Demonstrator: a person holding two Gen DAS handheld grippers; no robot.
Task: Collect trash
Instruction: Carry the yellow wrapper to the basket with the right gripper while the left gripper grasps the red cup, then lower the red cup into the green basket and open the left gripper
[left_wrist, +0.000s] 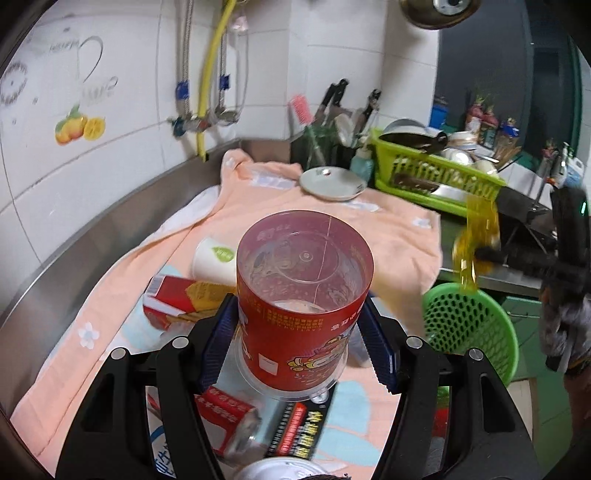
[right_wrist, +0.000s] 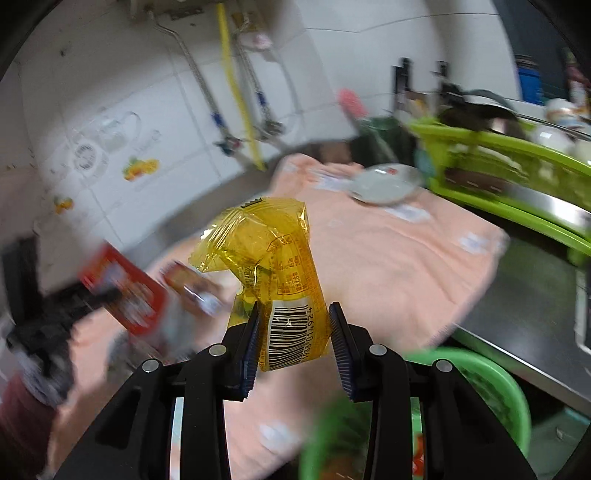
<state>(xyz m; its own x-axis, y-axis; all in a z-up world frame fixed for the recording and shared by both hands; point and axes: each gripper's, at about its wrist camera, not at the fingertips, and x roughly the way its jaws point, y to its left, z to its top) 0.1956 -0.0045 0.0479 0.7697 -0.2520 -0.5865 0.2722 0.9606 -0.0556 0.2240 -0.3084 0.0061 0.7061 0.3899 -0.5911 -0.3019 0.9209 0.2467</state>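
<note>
Left wrist view: my left tongs (left_wrist: 295, 343) clamp a red-labelled clear tub (left_wrist: 301, 295) at frame centre, above the peach towel (left_wrist: 388, 236). My right tongs (right_wrist: 293, 345) pinch a yellow wrapper (right_wrist: 273, 266) — lower centre, just above the green basket (right_wrist: 491, 384), with litter on the surface.

Glossy clear plastic tub (left_wrist: 304, 280) between ribbed pads (left_wrist: 218, 343); shiny crinkled yellow wrapper (right_wrist: 273, 258); soft peach cloth (left_wrist: 369, 236) beneath; perforated green plastic basket (left_wrist: 469, 325).

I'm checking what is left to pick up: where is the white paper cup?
In the left wrist view, the white paper cup lies on the peach towel, left of centre, just behind the red box.
</note>
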